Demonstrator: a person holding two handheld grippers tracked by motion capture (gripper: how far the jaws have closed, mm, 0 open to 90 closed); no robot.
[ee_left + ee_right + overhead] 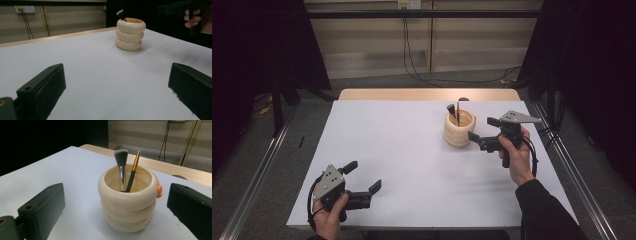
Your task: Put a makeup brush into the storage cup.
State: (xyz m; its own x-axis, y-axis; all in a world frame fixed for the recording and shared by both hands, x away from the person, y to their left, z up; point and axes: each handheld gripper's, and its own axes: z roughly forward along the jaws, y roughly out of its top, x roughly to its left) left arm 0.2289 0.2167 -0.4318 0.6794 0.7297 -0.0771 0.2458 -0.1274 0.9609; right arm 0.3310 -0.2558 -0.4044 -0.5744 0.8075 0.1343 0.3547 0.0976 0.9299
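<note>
Left gripper (365,177): one, sitting low at the table's (412,160) near left corner, jaws standing wide apart, holding nothing; pot (459,128): one, cream, built as three stacked bulging rings, open-topped, standing upright on the table's far right part, a small orange knob showing at its rim; brushes: two, leaning inside the pot, a wide brush (121,167) with silver ferrule and dark bristles, a thin brush (133,171) with gold ferrule and dark handle; right gripper (479,131): one, hovering just beside the pot, jaws gaping, gripping nothing.
</note>
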